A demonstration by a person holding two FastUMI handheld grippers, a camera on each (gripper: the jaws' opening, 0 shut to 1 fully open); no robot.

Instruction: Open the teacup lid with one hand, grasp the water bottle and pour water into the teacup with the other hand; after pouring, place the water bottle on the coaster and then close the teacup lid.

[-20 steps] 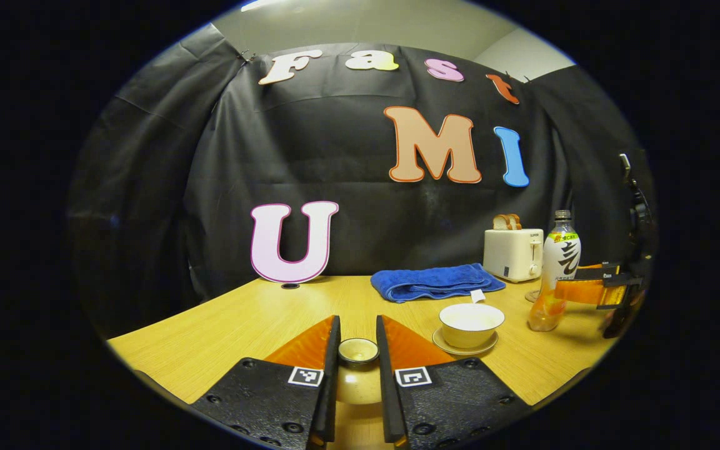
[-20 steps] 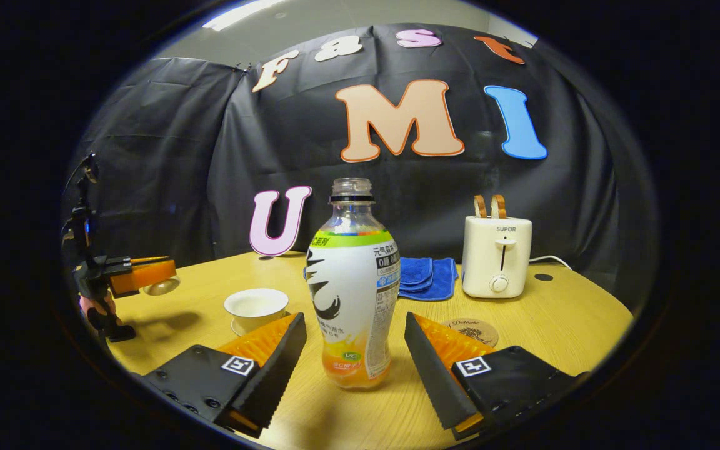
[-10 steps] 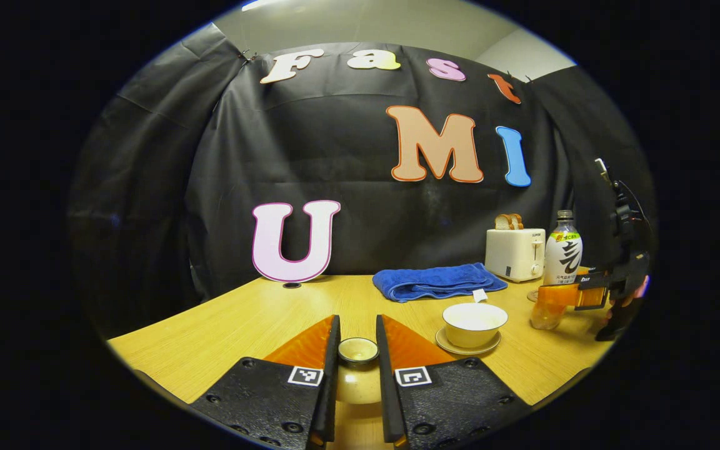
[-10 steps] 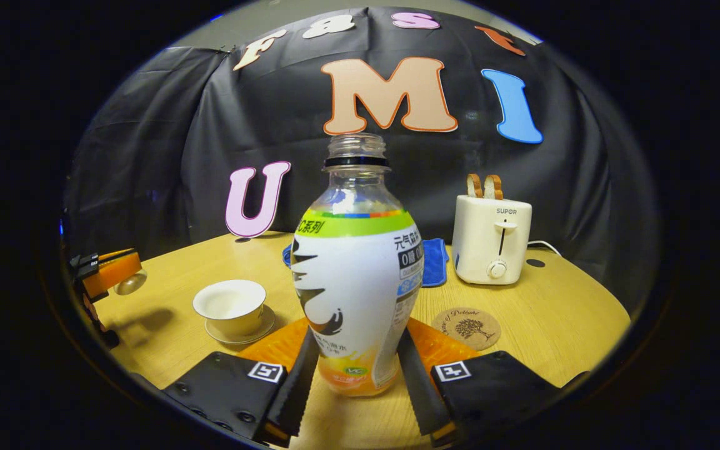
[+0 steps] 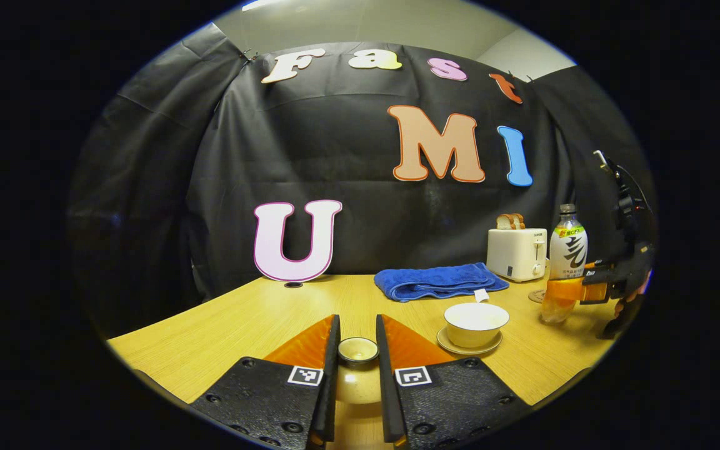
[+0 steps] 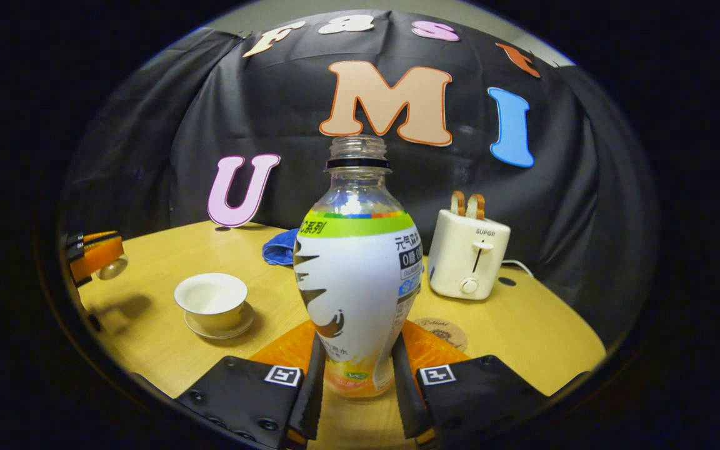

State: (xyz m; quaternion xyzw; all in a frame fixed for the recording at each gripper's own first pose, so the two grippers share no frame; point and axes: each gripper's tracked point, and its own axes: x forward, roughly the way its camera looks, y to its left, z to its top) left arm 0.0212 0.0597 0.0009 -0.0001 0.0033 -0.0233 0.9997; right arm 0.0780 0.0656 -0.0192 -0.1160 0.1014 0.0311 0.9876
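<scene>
The uncapped bottle (image 6: 357, 275), with a white label and some orange liquid at the bottom, stands upright between my right gripper's (image 6: 354, 350) fingers, which press on its lower part. The open teacup (image 6: 211, 300) sits on its saucer to the left, and the round coaster (image 6: 444, 331) lies behind the bottle on the right. My left gripper (image 5: 357, 325) is shut on the knob of the teacup lid (image 5: 357, 369) and holds it left of the teacup (image 5: 476, 324). The left gripper view also has the bottle (image 5: 567, 256) in the right gripper (image 5: 575, 290) at the far right.
A white toaster (image 6: 467, 253) with bread slices stands at the back right. Beside it lies a folded blue towel (image 5: 438, 281). The wooden table (image 5: 235, 325) ends close to me. The left gripper (image 6: 94, 256) with the lid sits at the left edge of the right gripper view.
My right gripper went from open around the bottle to shut on it, and has since tilted and shifted with it. The left gripper and the lid have stayed put.
</scene>
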